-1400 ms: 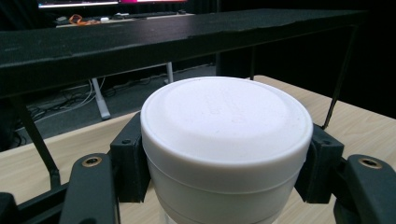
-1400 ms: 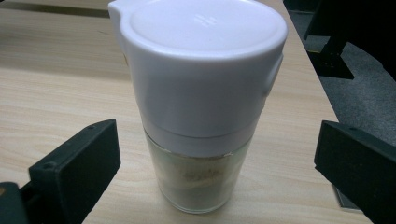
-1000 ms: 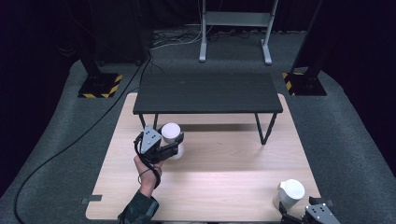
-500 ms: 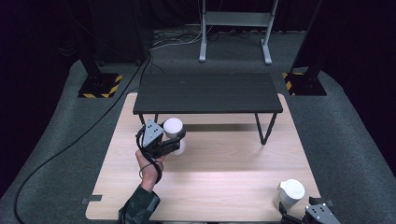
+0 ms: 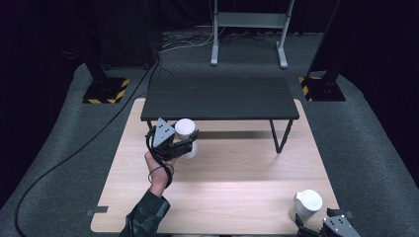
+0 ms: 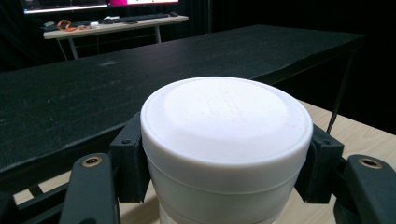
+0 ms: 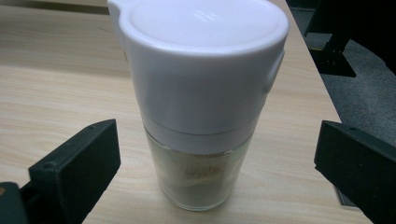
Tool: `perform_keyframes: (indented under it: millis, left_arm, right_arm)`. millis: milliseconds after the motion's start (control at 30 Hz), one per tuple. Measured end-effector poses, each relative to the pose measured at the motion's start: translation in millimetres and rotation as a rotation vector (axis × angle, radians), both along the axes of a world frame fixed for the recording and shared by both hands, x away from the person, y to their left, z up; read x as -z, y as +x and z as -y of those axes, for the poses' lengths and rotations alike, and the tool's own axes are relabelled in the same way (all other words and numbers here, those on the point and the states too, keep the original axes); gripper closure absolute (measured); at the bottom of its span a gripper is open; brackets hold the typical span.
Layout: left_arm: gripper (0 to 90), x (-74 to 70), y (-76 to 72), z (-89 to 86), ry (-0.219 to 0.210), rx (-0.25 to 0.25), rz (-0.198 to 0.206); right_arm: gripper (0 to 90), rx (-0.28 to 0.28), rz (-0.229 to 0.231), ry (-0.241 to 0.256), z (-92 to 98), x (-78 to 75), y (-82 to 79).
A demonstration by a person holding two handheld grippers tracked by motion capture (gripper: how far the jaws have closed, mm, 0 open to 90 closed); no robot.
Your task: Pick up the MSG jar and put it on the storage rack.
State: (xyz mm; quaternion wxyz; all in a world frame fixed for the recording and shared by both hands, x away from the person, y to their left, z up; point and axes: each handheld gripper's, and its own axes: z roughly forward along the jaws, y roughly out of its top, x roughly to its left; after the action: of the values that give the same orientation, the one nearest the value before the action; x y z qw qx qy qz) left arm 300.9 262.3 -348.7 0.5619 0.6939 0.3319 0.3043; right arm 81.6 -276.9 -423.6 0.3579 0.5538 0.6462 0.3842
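In the high view the left gripper (image 5: 184,144) holds a white-lidded jar (image 5: 185,129) just in front of the black shelf (image 5: 220,98), above the far left part of the wooden desk (image 5: 232,173); the jar appears lifted, probably to go up onto the shelf. A second white-capped jar (image 5: 306,205) stands at the desk's near right corner, with the right gripper (image 5: 316,231) just behind it.

In the left gripper view the fingers (image 6: 133,161) are clamped on the jar below its lid (image 6: 226,116), gripping it from both sides so it stays upright, level with the shelf edge.

In the right gripper view the fingers (image 7: 77,168) are spread wide, apart from the glass jar (image 7: 201,98) standing between them, likely lined up for a grasp
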Motion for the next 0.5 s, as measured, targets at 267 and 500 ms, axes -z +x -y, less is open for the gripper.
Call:
perform_keyframes:
  millis: [267,500]
  left_arm:
    - [33.9,-7.2,5.0,-0.1,-0.005,0.005,0.003]
    - [34.0,-14.0,8.6,0.8,-0.007,0.01,0.006]
  right_arm:
    - [0.0,0.001,0.0,0.0,0.3,0.0,-0.2]
    - [0.0,0.002,-0.003,-0.003,0.6,-0.3,-0.3]
